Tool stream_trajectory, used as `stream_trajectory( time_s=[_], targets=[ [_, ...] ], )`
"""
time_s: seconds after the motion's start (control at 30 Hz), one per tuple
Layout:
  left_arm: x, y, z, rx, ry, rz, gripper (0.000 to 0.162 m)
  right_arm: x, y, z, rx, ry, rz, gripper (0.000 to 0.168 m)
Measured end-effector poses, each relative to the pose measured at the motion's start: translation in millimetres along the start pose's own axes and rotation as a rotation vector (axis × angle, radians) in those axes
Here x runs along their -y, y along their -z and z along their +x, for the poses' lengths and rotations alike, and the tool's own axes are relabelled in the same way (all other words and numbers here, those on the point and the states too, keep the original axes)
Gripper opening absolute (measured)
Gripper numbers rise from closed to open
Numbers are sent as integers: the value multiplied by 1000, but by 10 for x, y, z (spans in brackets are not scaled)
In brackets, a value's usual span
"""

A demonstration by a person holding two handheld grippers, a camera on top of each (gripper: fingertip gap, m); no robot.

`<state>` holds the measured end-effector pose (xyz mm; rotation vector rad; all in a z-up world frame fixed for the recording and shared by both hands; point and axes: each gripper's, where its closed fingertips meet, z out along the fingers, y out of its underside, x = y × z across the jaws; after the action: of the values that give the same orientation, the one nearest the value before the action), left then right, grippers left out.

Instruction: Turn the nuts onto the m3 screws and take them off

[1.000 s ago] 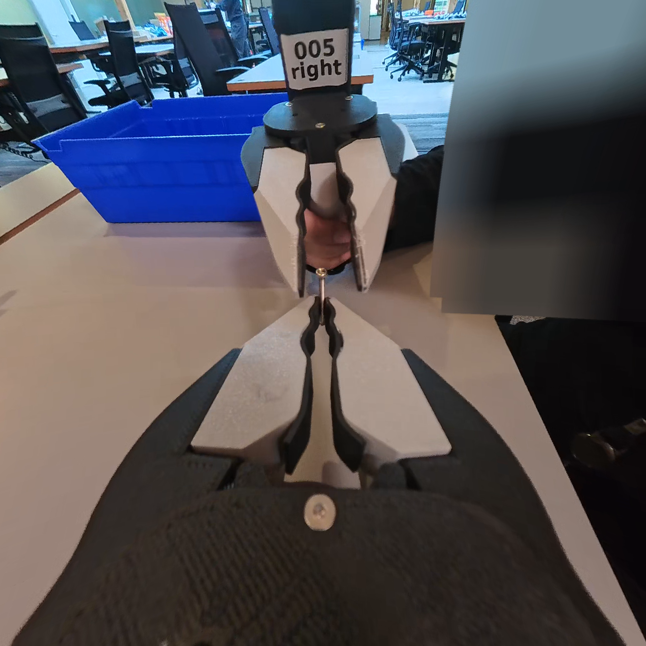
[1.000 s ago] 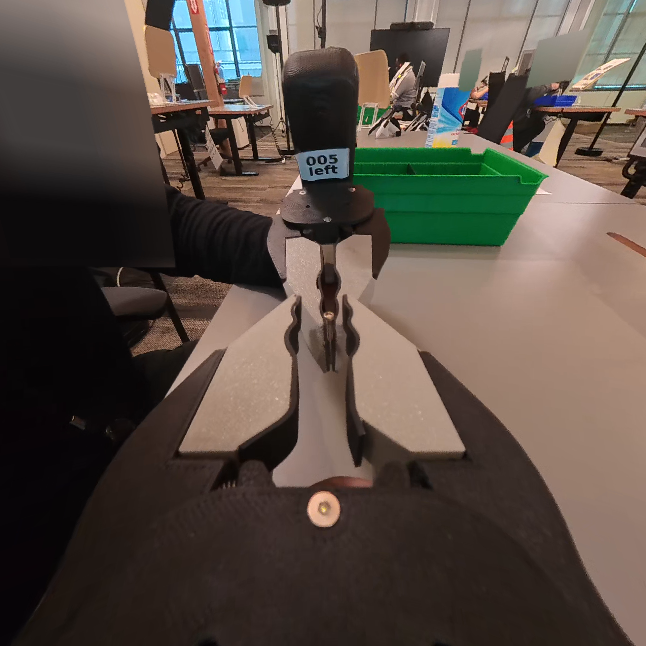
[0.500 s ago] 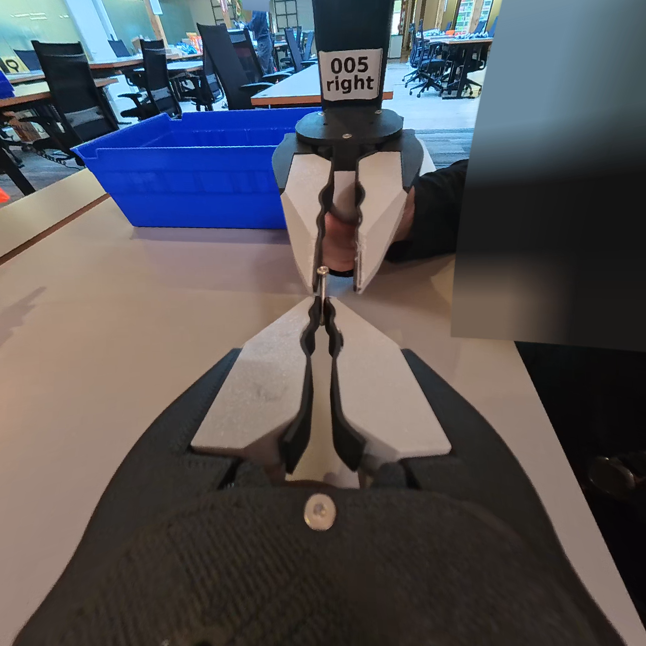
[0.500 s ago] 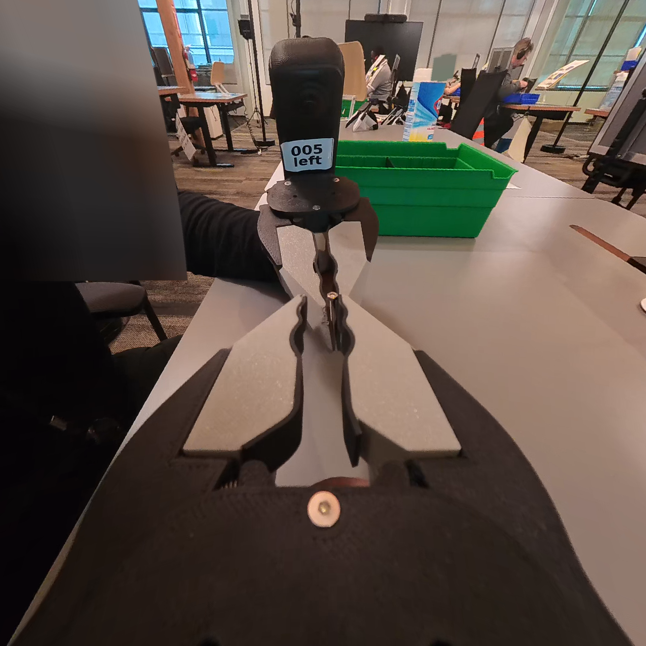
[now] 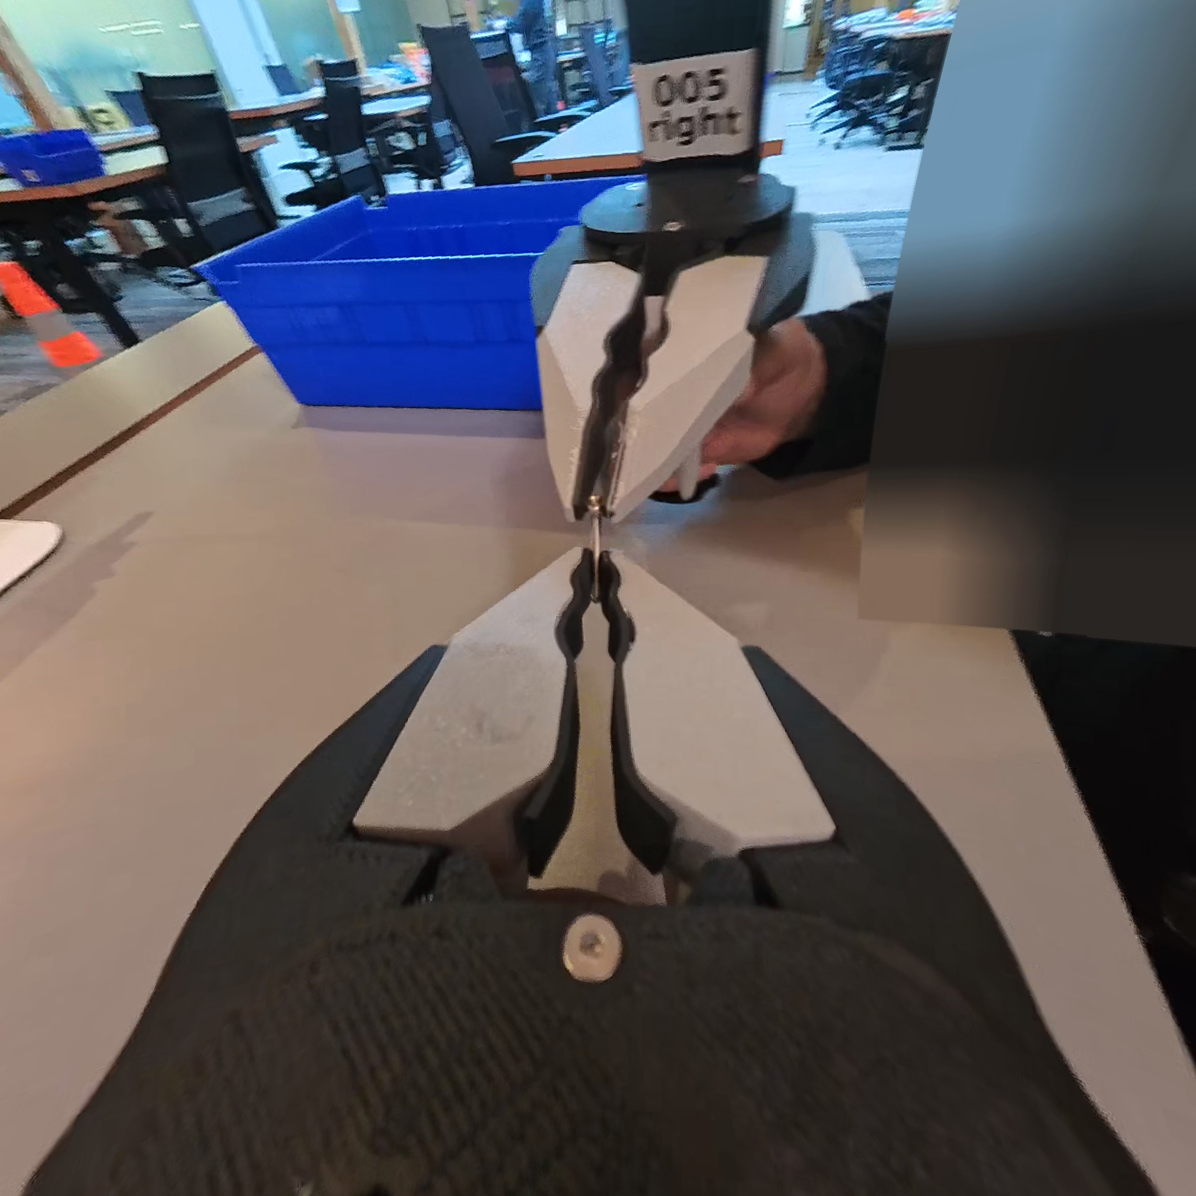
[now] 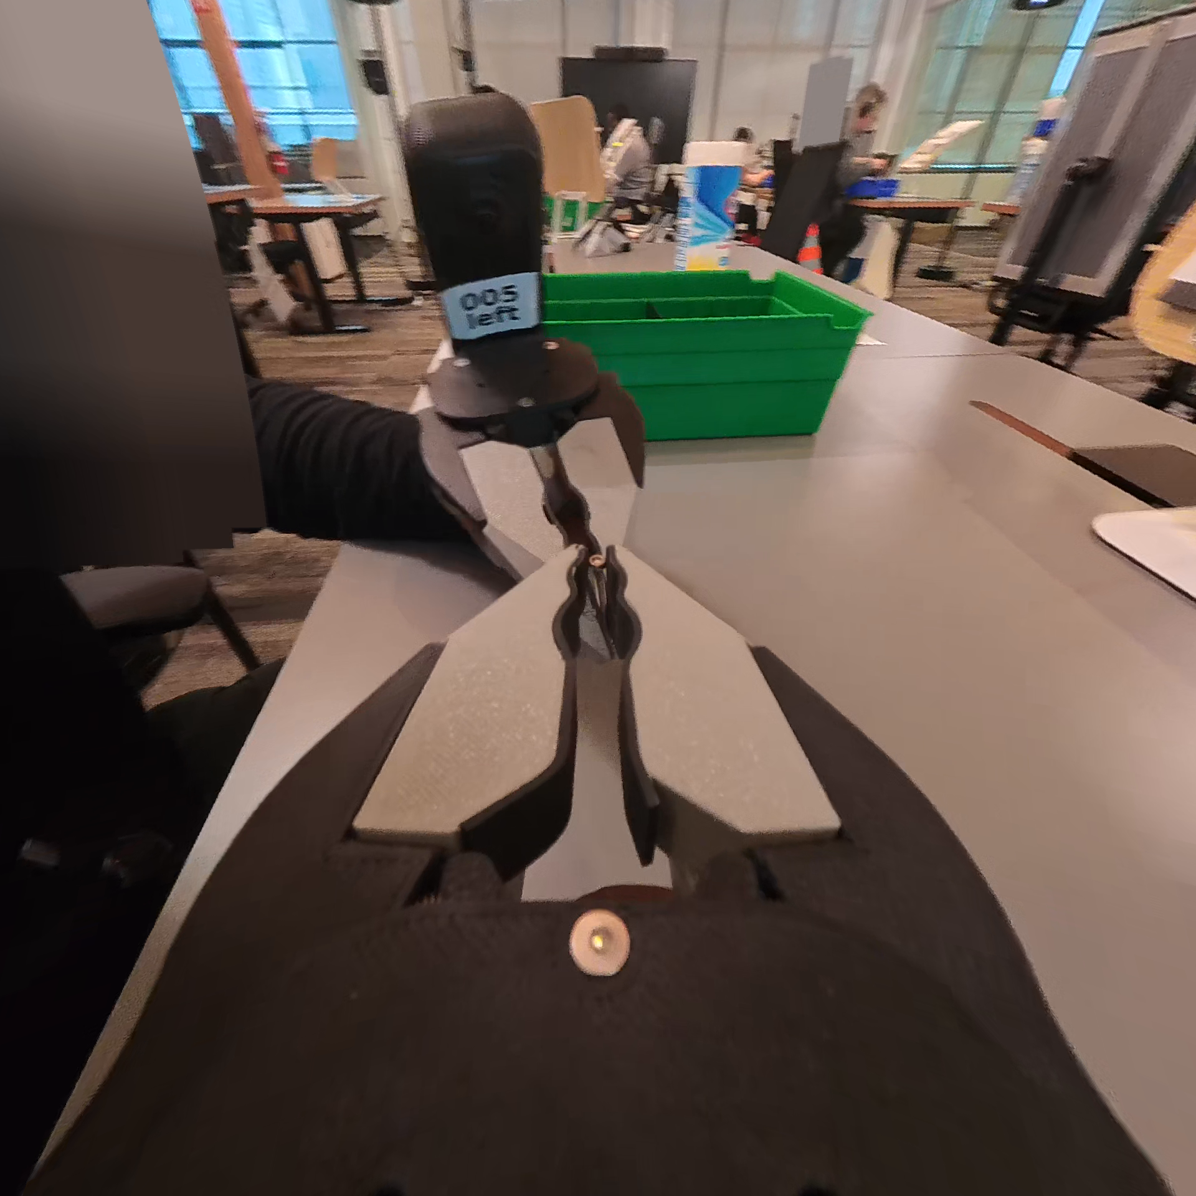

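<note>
My left gripper (image 5: pixel 594 568) is shut on a thin silver m3 screw (image 5: pixel 596 540) and holds it above the grey table (image 5: pixel 259 582), pointing away from me. My right gripper (image 5: pixel 596 509) faces it tip to tip and is shut on the small silver nut (image 5: pixel 594 500) at the screw's far end. In the right wrist view the nut (image 6: pixel 595 562) sits pinched between my right gripper's tips (image 6: pixel 594 558), and the left gripper (image 6: pixel 584 540) stands right behind it. The screw's shank is hidden there.
A blue bin (image 5: pixel 401 323) stands on the table behind the right gripper. A green divided bin (image 6: pixel 712 375) stands behind the left gripper. A white flat object (image 6: pixel 1152 543) lies at the far side. The person's hand (image 5: pixel 770 401) holds the right gripper near the table edge. Both grippers' tips are close together, under 4 cm apart.
My right gripper, open around the screw's end before, has shut on it. Both grippers have shifted and tilted a little. The left gripper has kept hold of the screw.
</note>
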<state>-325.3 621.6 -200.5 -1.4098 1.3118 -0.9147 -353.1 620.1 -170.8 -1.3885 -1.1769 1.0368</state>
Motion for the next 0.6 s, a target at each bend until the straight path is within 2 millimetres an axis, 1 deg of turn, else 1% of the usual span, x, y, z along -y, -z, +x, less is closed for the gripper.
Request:
stream_trajectory(
  time_s=[0.07,0.2,0.3,0.4,0.5,0.57,0.6],
  targets=[
    [-35,-19,-158,108,-4,-28,0,-24,-29,153,-123,-30,-9,2],
    [-155,-19,-552,359,-25,-125,0,-80,-155,506,-409,-42,-54,2],
    [-215,58,-821,488,12,-154,0,-72,-293,746,-588,-23,-77,2],
    [-288,143,-1074,614,44,-198,0,-83,-439,957,-732,16,-110,2],
    [-356,190,-1249,703,58,-244,0,-112,-514,1120,-797,44,-145,2],
    [-363,186,-1269,709,54,-251,0,-104,-510,1131,-767,37,-133,3],
    [-352,172,-1241,691,61,-241,0,-53,-484,1094,-726,31,-94,5]
  ],
)
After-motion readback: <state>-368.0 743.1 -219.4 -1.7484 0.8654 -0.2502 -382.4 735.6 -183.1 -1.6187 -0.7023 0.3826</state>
